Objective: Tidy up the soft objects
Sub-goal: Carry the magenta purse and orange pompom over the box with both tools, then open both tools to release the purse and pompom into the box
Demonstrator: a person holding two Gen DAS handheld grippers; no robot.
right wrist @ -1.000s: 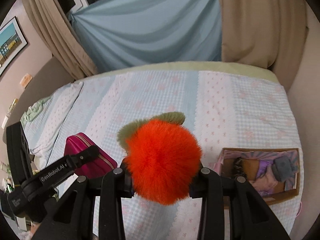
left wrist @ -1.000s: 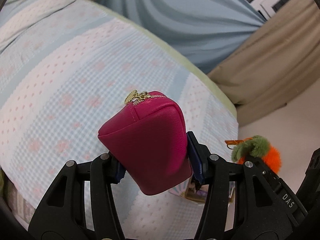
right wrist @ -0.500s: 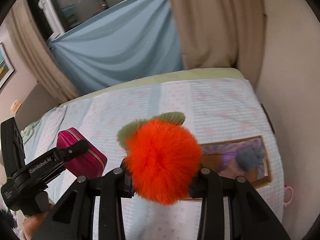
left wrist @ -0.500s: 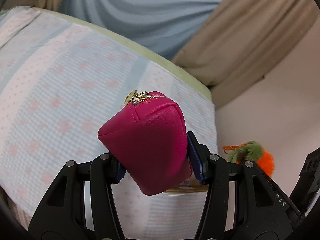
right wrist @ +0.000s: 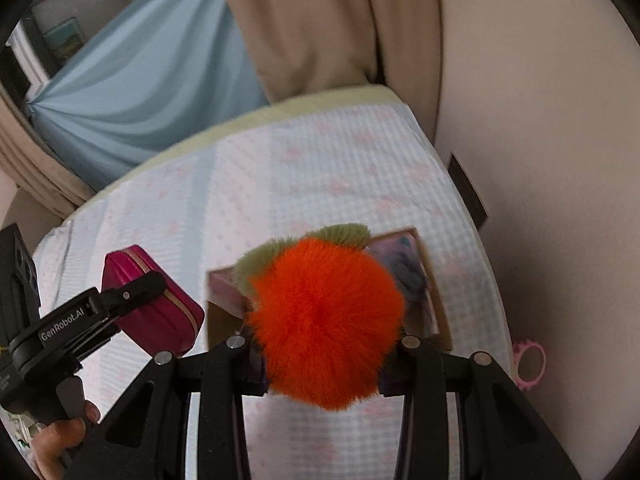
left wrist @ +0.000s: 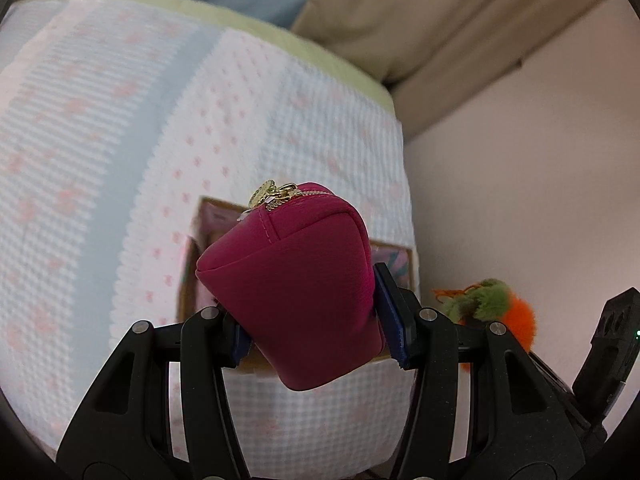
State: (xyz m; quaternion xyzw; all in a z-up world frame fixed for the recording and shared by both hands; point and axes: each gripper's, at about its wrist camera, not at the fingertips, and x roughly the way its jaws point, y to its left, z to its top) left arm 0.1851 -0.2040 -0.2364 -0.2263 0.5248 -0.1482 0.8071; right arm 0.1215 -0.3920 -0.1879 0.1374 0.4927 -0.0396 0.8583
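Left gripper (left wrist: 312, 322) clamping the pouch (left wrist: 296, 288) and right gripper (right wrist: 322, 356) clamping the pompom (right wrist: 324, 320) have swung over the box (right wrist: 434, 308), ready to drop both.

Beige curtain (right wrist: 320, 24) beside a blue drape (right wrist: 140, 92) — pink toothed ring (right wrist: 529, 364) by the wall (right wrist: 560, 160).

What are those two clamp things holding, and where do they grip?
Left hand-held gripper: magenta leather zip pouch, pinched across its end. Right hand-held gripper: fluffy orange pom-pom, squeezed at its sides.
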